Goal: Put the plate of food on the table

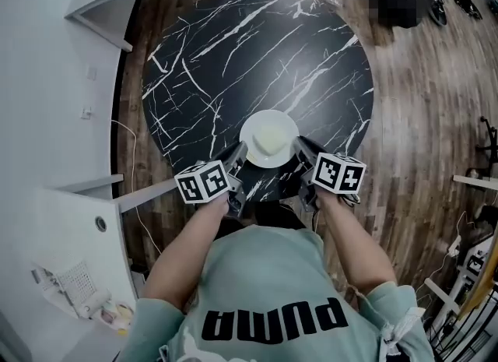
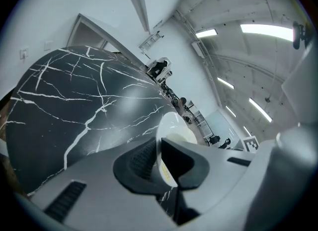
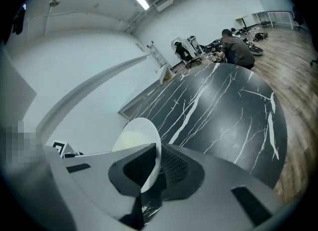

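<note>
A white plate [image 1: 268,139] with pale yellowish food on it hangs over the near edge of the round black marble table [image 1: 257,65]. My left gripper [image 1: 238,152] is shut on the plate's left rim and my right gripper [image 1: 299,148] is shut on its right rim. In the left gripper view the plate [image 2: 171,130] stands edge-on between the jaws of the left gripper [image 2: 160,163]. In the right gripper view the plate [image 3: 136,135] sits the same way in the right gripper [image 3: 159,168], both pads pressing the rim. I cannot tell whether the plate touches the tabletop.
The marble table [image 2: 74,106] has white veins and nothing else on it. A white counter [image 1: 70,220] runs along the left. Wooden floor [image 1: 420,103] lies to the right. A person [image 3: 236,48] crouches beyond the table's far side among equipment.
</note>
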{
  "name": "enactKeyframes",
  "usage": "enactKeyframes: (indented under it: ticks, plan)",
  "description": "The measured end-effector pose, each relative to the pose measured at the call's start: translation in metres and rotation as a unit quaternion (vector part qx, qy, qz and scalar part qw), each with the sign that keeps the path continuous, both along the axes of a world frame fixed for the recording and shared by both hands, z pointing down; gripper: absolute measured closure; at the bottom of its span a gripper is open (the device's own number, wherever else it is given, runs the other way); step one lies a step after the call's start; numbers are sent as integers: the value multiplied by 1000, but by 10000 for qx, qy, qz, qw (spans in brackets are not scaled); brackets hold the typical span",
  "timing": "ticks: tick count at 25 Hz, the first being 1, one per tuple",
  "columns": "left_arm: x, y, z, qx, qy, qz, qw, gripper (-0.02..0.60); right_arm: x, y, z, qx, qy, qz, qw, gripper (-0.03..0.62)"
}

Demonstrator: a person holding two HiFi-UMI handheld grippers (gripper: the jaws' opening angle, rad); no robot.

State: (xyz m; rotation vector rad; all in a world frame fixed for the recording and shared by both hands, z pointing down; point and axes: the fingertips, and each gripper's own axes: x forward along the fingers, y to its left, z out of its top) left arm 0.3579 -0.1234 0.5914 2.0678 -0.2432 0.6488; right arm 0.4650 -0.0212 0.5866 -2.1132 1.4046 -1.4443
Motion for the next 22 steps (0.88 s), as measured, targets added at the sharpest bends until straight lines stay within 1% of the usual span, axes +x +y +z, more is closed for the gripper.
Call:
enactKeyframes:
  ticks: [5, 15, 22]
  plan:
    - [12, 4, 25, -154, -216, 39, 9996, 545, 13, 4, 18, -130, -85, 63, 9999, 556]
    - [38, 10, 59, -203, -596, 273, 9976, 541, 37, 11, 52, -363, -265, 191, 9988, 556]
    - [45, 14, 70, -243, -709, 385, 9964, 540, 46, 13, 64, -420, -339, 271, 9982, 556]
